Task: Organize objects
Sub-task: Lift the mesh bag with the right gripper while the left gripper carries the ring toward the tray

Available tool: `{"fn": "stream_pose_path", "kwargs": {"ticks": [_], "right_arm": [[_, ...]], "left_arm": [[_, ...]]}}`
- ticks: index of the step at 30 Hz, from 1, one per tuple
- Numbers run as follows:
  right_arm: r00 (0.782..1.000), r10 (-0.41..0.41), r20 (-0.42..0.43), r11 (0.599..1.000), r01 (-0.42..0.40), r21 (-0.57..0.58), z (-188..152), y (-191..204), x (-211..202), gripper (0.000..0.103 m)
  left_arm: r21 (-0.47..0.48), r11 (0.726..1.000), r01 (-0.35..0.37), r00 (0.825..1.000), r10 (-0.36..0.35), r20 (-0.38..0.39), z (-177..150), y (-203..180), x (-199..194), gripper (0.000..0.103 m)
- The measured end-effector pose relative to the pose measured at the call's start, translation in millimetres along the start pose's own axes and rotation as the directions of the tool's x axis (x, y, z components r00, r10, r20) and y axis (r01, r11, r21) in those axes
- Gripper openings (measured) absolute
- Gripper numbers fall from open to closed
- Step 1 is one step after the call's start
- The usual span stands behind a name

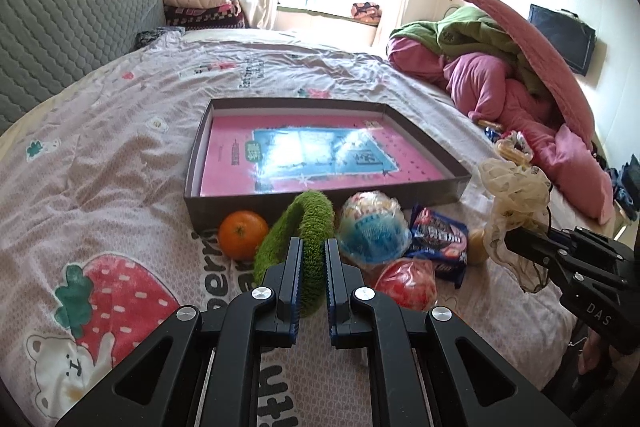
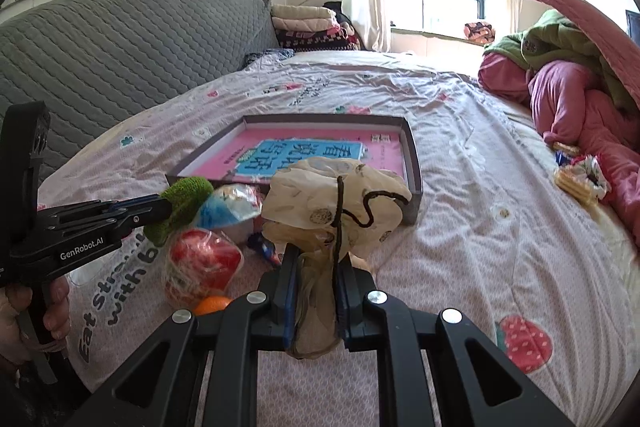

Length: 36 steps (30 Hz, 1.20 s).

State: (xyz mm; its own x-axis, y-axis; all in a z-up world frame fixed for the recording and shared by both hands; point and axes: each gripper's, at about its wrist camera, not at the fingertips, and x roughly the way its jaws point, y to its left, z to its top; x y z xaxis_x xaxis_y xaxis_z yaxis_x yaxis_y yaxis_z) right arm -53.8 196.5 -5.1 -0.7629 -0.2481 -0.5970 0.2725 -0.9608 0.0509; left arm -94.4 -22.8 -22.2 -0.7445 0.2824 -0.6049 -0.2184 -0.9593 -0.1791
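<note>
A shallow grey box [image 1: 192,163] with a pink book inside lies on the bed; it also shows in the right wrist view [image 2: 414,163]. My left gripper [image 1: 313,247] is shut on a fuzzy green scrunchie [image 1: 304,223], held just above the bed in front of the box; the scrunchie also shows in the right wrist view [image 2: 184,201]. My right gripper [image 2: 316,263] is shut on a beige sheer scrunchie [image 2: 336,203] with a dark cord, raised near the box's right corner; this scrunchie also shows in the left wrist view [image 1: 516,195].
In front of the box lie an orange [image 1: 243,235], a blue-and-white wrapped ball [image 1: 372,227], a red wrapped ball [image 1: 406,283] and a dark snack packet [image 1: 440,239]. Biscuits and a patterned scrunchie [image 2: 584,179] lie by the pink and green bedding [image 1: 500,67]. A grey headboard [image 2: 120,43] stands left.
</note>
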Motion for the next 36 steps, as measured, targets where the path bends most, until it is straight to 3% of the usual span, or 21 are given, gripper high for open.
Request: {"fn": "stream_pose_path", "kwargs": {"ticks": [17, 36], "right_arm": [[0.999, -0.005, 0.044, 0.999, 0.007, -0.042, 33, 1, 20, 0.017], [1.000, -0.027, 0.013, 0.996, 0.028, -0.084, 51, 4, 66, 0.017]], "left_arm": [[-0.022, 1.000, 0.019, 0.999, -0.018, 0.050, 33, 7, 9, 0.010], [-0.050, 0.999, 0.001, 0.997, 0.002, 0.076, 63, 26, 30, 0.010]]}}
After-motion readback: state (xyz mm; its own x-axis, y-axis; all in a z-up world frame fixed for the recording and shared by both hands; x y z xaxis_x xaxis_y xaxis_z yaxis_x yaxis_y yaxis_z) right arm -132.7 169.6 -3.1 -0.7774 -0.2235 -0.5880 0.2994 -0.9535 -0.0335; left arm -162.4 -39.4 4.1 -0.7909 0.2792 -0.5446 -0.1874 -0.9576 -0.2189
